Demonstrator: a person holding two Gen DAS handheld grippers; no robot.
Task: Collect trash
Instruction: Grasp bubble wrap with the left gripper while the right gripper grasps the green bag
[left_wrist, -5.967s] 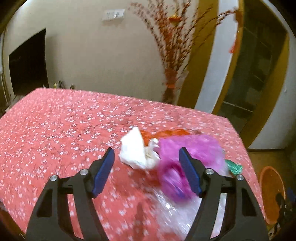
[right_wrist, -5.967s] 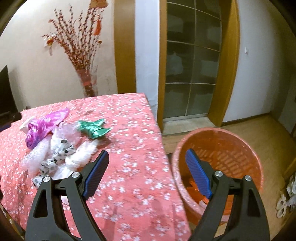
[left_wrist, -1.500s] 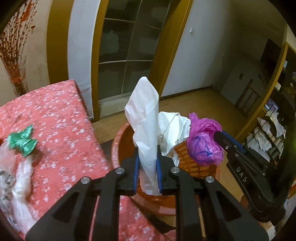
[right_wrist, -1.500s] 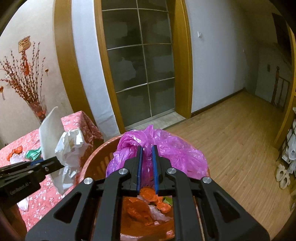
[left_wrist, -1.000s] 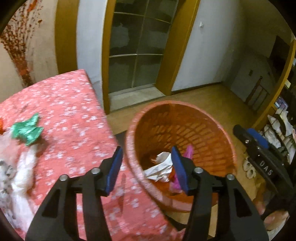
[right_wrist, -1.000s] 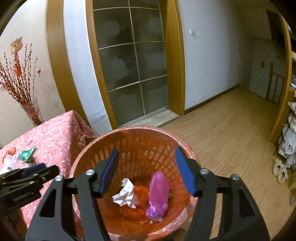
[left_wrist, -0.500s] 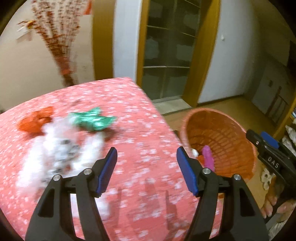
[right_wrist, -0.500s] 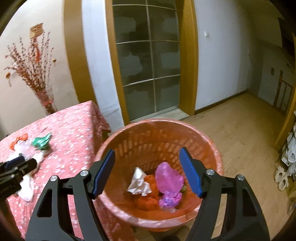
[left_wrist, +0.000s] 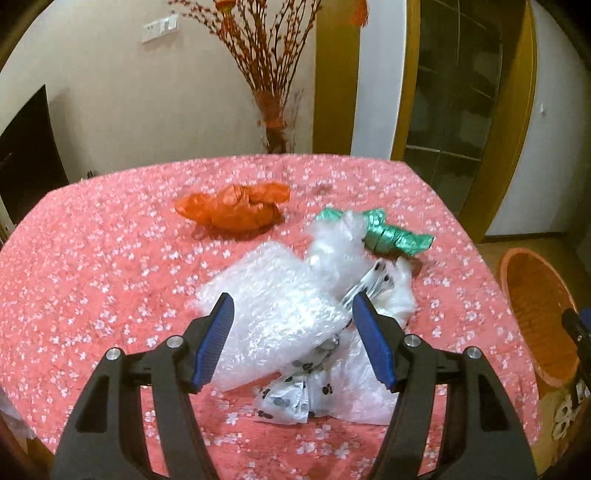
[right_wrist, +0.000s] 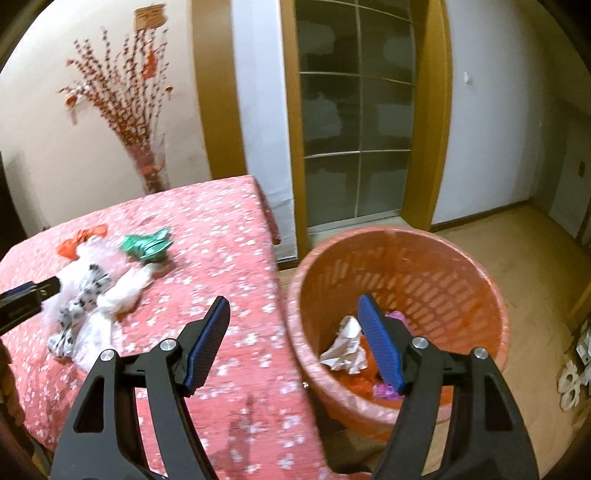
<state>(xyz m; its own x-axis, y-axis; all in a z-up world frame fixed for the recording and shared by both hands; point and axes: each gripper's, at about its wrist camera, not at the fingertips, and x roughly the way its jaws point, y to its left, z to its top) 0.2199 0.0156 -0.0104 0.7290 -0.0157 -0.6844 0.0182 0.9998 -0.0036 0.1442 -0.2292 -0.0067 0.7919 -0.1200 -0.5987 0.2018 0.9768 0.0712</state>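
Two grippers gape wide, holding nothing: the left gripper over the clear bubble wrap mid-table, the right gripper above the table edge beside the orange basket. Orange bag and green wrapper lie on the pink floral tablecloth.

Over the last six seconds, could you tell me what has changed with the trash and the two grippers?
The white paper and the purple bag left the table and now lie in the orange basket, released. The left gripper swung back, open, over the bubble wrap; the right gripper is open near the basket. The orange bag, green wrapper and paw-print bag stayed on the table.
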